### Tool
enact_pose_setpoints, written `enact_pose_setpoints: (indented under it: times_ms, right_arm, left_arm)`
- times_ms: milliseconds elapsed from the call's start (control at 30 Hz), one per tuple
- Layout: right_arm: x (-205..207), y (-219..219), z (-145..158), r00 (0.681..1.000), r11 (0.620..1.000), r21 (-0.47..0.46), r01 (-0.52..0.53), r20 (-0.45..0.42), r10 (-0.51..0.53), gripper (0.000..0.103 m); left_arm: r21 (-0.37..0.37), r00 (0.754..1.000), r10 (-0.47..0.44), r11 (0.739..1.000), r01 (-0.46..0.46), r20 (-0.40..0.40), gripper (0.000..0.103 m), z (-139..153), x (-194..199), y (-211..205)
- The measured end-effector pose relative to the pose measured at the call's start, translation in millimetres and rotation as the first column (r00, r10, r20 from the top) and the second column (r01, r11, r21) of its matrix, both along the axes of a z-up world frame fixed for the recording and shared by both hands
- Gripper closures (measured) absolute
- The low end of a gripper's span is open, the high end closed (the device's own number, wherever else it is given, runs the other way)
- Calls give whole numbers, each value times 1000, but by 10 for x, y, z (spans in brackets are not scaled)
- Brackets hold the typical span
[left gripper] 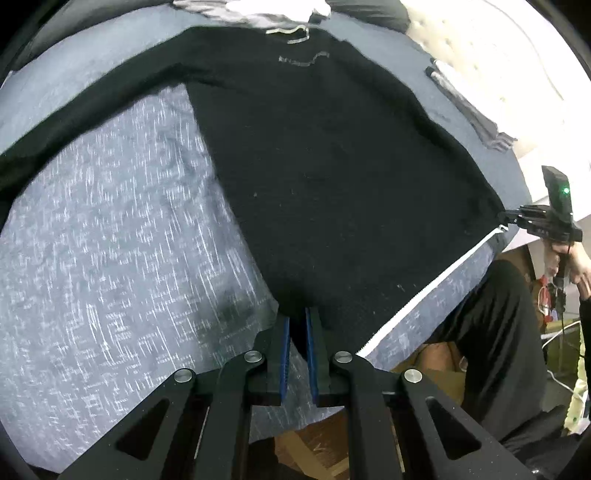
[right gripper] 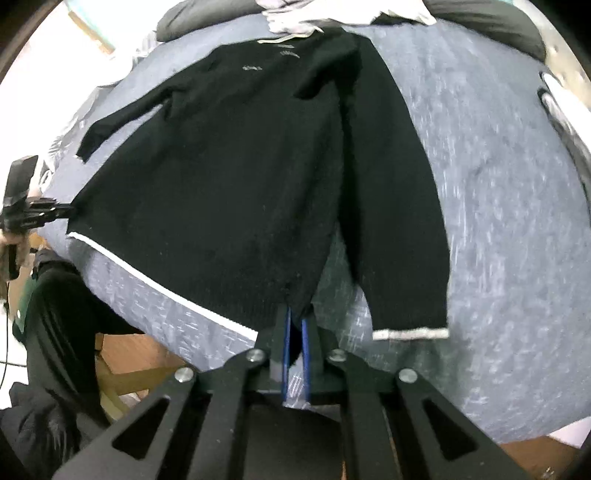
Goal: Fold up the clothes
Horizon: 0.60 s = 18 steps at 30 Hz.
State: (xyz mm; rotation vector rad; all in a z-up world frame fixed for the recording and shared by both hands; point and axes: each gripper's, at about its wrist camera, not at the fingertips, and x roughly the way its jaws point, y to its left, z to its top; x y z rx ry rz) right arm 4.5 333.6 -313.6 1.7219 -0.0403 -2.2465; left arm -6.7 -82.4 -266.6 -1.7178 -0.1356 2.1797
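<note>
A black sweater (left gripper: 332, 155) with a white hem stripe (left gripper: 424, 291) lies spread flat on a grey-blue mottled bedspread (left gripper: 110, 240), neck at the far end. My left gripper (left gripper: 298, 314) is shut on one hem corner, at the near edge of the bed. The right gripper (left gripper: 504, 218) shows at the right, pinching the other hem corner. In the right wrist view, the right gripper (right gripper: 297, 315) is shut on the sweater (right gripper: 229, 166) at its hem corner, and the left gripper (right gripper: 68, 211) grips the far corner. One sleeve with a white cuff (right gripper: 410, 334) lies beside the body.
A heap of white and grey clothes (right gripper: 314, 14) and a dark pillow (right gripper: 480, 22) lie beyond the neck. A folded grey garment (left gripper: 469, 107) rests by the white tufted headboard (left gripper: 498, 55). A person's leg in black trousers (left gripper: 498, 332) and wooden bed frame (right gripper: 125, 373) stand below the bed edge.
</note>
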Motion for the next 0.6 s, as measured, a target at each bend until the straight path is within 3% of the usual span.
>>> enact_pose_setpoints:
  times_ms: [133,233,333,433,567,600]
  right_arm:
    - [-19,4,-125,999,999,-47,14,39,-12,94]
    - [-38,47,-79,998,996,-81,26,52,-21,93]
    - [-50,163,53,999,993,-114,34,44,-29,78]
    - [-105,352,207,998,987,-144,66,16,-64,75]
    - [-351,680,337,982,973,-148,177,-41,-185,54]
    - [-422,760,333,975,965,-158,208,-43,-217,54]
  left_arm:
    - [1,999,40,999,-40,31,97,-161,-27,-79]
    - [22,997,71,997,-72,10,96,-94,-51,-167]
    - [37,994,103,994,-102,-22,96,51,-81,-268]
    - [22,988,136,991,-135,-72,94,229,-167,-368]
    - [34,972,181,984,-178,-149,90,438,-397,-446]
    - [42,968,191,981,-187,-165,88,465,-468,-450]
